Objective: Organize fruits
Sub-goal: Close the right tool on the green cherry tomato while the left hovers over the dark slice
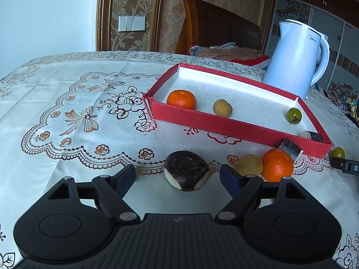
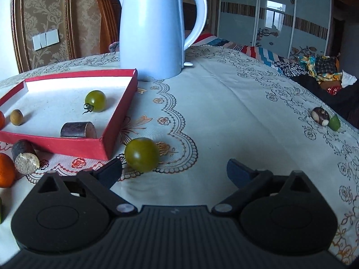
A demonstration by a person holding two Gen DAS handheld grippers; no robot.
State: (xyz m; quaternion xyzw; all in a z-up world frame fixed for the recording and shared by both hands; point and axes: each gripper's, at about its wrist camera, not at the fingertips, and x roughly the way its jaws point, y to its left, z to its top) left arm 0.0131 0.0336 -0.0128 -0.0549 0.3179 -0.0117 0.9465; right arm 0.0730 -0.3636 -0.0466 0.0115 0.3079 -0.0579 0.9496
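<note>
Left claw (image 1: 177, 174) wide, nothing gripped: a dark purple water chestnut (image 1: 185, 170), pale cut patches low on its skin, sits on the tabletop (image 1: 67, 157) between the fingers, touching neither. Right claw (image 2: 174, 170) wide, empty; a glossy green tomato (image 2: 141, 154) lies just ahead of its left finger. Red tray (image 2: 116, 116) ahead-left.

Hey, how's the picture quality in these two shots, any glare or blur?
Left wrist view: sharp, glare whitens the red tray's far inner wall. Right wrist view: the green tomato nearest the camera looks slightly soft; fisheye bends the table edge in both.
</note>
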